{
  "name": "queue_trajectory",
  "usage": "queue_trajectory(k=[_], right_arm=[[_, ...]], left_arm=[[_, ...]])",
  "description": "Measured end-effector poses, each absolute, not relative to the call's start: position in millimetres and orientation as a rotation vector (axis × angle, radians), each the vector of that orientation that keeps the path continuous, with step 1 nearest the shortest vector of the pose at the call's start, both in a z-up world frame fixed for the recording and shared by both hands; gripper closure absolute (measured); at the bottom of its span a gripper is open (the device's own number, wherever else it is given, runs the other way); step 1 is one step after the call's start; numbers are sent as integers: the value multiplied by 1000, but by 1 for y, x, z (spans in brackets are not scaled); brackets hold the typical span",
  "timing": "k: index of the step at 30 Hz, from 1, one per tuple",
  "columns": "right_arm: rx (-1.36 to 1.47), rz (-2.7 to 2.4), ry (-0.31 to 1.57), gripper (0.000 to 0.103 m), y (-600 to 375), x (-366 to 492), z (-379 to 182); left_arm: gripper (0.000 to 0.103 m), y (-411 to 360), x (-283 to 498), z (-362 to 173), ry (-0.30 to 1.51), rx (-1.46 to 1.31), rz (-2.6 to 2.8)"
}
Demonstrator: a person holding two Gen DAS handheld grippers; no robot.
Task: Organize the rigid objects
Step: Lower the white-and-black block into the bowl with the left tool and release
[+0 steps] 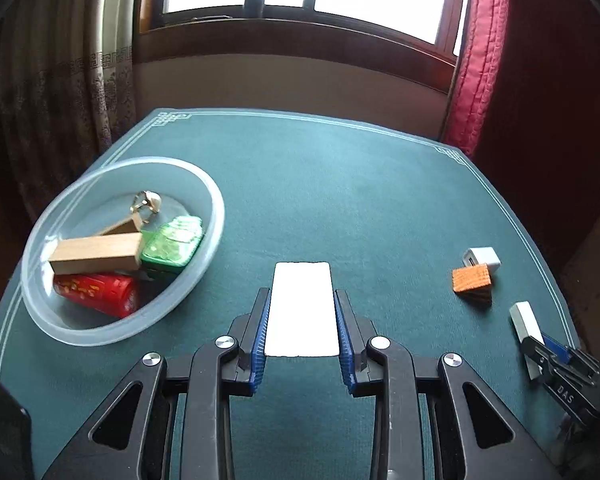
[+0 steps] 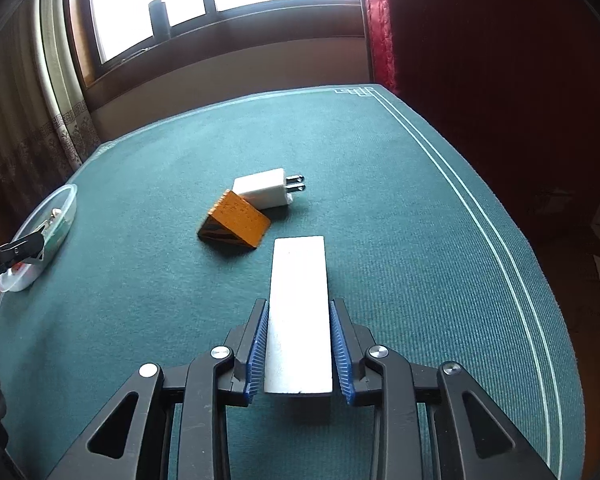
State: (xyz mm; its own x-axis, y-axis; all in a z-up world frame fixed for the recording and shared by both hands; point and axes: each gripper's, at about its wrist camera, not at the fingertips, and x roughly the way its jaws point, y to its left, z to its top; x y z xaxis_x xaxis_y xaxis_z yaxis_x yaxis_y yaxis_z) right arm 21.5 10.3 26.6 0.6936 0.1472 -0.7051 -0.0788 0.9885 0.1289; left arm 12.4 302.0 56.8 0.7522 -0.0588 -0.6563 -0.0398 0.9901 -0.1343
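My left gripper is shut on a flat white rectangular block, held above the green table mat just right of the clear bowl. The bowl holds a wooden block, a green box, a red cylinder and a small gold piece. My right gripper is shut on a long white bar, lifted a little off the mat. Ahead of it lie an orange wedge and a white plug charger, touching each other.
The green mat covers the table and ends at a white border line on the right. A window and brown curtain stand behind, a red curtain at the far right. The bowl sits at the table's left edge.
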Motion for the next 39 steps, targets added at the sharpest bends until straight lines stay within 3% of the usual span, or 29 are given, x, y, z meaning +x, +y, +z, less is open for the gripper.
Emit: queue_trajectory(k=[9,17,39], right_arm=[[130,277,665,71,50,21,82],[137,393,667,71,103,44,93],[90,571,648,71,200,67,109]], left_arm=[[73,373,25,69,653,-200,172],[73,419,34,61,654,-273,272],[72,442,42,50,647,-298,335]])
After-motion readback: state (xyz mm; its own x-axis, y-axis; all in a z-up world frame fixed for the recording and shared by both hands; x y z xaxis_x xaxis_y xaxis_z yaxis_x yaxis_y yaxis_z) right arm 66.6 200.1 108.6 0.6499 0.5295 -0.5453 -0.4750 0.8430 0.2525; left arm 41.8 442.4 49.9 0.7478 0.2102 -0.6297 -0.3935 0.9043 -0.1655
